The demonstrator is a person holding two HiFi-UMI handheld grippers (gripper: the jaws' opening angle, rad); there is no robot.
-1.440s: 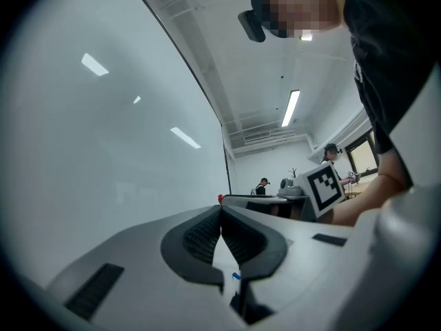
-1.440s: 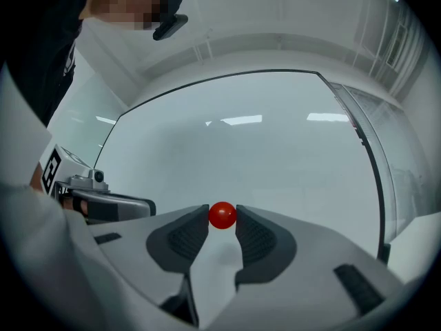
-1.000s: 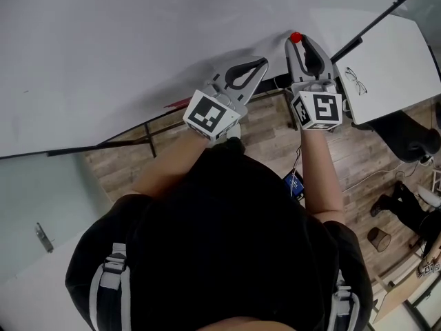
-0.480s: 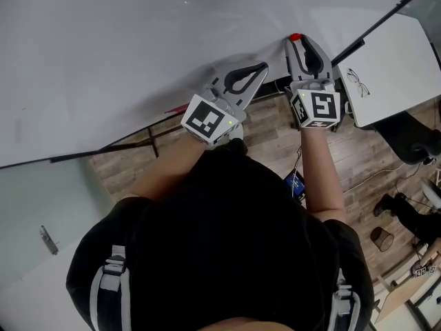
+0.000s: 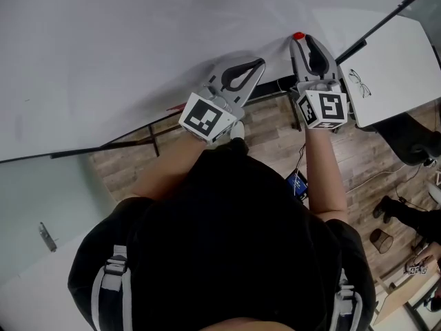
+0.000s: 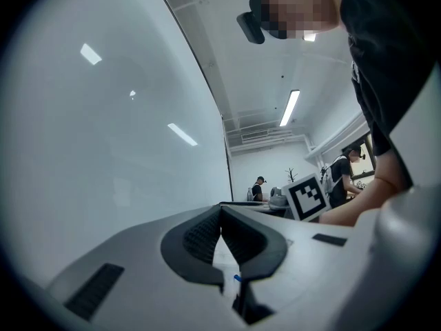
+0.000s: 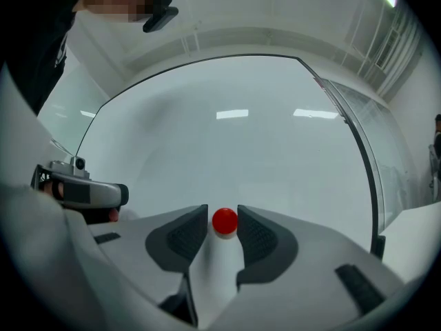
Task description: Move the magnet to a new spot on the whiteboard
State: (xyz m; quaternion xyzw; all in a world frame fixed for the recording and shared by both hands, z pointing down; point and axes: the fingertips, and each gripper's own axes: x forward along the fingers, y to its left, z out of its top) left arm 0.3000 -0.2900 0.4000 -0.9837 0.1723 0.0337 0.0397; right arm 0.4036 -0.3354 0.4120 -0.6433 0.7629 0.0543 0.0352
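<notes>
A small red round magnet sits on the whiteboard surface. It lies between the tips of my right gripper, whose jaws are opening, with a thin gap on each side of the magnet. From the head view the magnet shows just past the right gripper, low on the whiteboard. My left gripper hovers to the left near the board's lower edge. Its jaws meet at the tips with nothing between them, as the left gripper view shows.
A white table with a pair of glasses stands at the right. A black pole runs diagonally above it. The board's stand legs cross the wooden floor below. People stand far off in the room.
The right gripper has shifted slightly right and its jaws have spread a little around the magnet. The left gripper has drifted slightly left. The magnet stays on the board.
</notes>
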